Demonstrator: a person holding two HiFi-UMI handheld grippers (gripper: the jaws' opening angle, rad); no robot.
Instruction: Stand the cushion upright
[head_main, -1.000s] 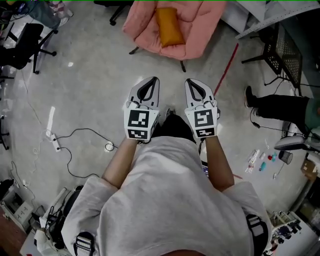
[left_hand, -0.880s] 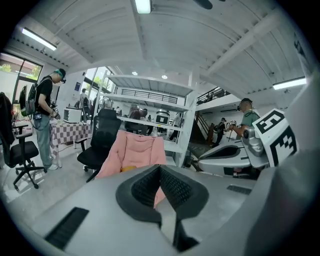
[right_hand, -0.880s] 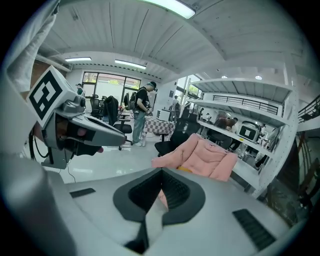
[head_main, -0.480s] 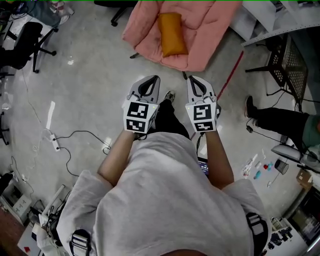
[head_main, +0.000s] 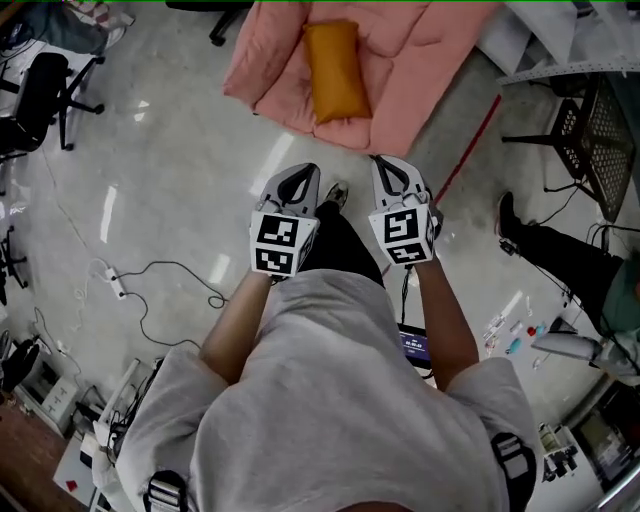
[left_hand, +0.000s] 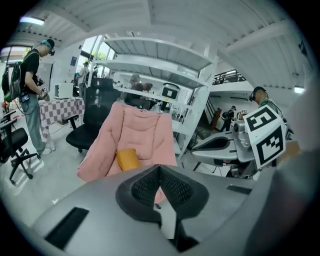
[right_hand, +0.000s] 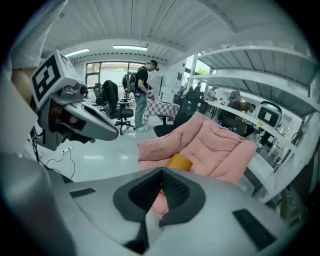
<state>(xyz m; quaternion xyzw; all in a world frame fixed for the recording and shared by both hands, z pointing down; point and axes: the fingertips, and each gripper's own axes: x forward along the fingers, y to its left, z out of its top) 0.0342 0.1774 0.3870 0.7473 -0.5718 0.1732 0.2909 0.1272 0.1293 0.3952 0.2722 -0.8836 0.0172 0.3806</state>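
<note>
Head view: the orange cushion (head_main: 336, 72) lies flat on the seat of the pink chair (head_main: 425, 60), with its long side running toward the chair's back. The wearer stands on bare concrete short of the chair's front edge. The left gripper (head_main: 301, 170) and right gripper (head_main: 388, 162) are side by side, both aimed at the chair and well apart from it.

Seen only from above:
- A white power strip (head_main: 116, 288) with a black cable lies on the floor, well off to the left of the chair.
- A red strip (head_main: 470, 138) runs along the floor out from the chair's right front corner.

Seen only in the two gripper views:
- The chair's padded back rises behind the cushion.
- White shelving (left_hand: 165, 55) stands behind the chair.
- A person with a backpack (left_hand: 29, 75) stands off to the chair's left, beside a black office chair (left_hand: 95, 120).
- Each gripper view also catches the other gripper alongside, marker cube facing the camera.

Grippers: on both, the dark ribbed pads meet at the tip, so the jaws are fully closed with nothing between them. Neither gripper touches the cushion or the chair. In each gripper view the cushion shows just above that gripper's closed tip, with open floor between the tip and the chair.
</note>
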